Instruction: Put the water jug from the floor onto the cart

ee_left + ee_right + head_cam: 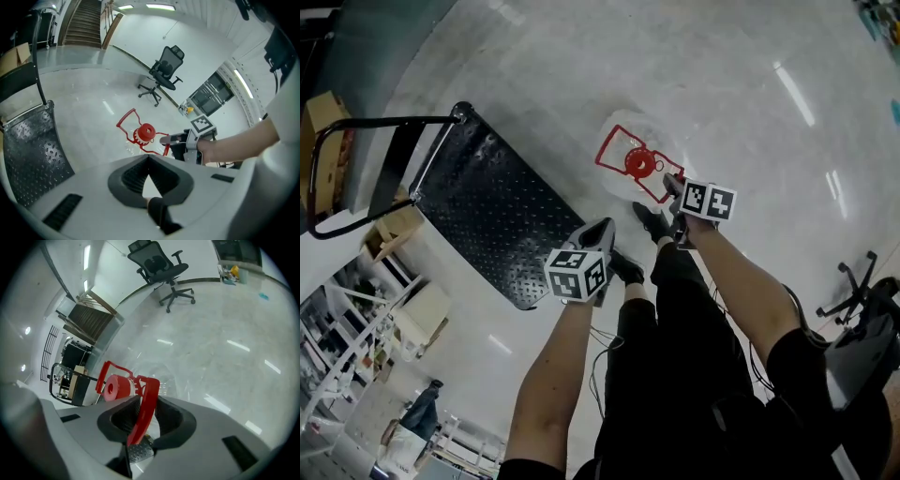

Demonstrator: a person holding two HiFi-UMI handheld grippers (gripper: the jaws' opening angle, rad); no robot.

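A pale, glossy floor (pixel 750 112) spreads through the hall. On it stands a black cart (pixel 487 216) with a studded flat deck and a tubular push handle. An office chair (pixel 164 65) sits well apart across the floor. The clear water jug (pixel 630 141), with a red cap, stands upright on the floor near the cart's long edge but apart from it, just ahead of the person's shoes (pixel 654 223). The right gripper (pixel 673 187) reaches down to the top of the jug, its fingers (pixel 117 416) closed on the red carrying handle (pixel 146 408), which runs up between them. The left gripper (pixel 606 225) hangs by the cart's near edge, its fingers (pixel 129 176) closed tip to tip with nothing between them
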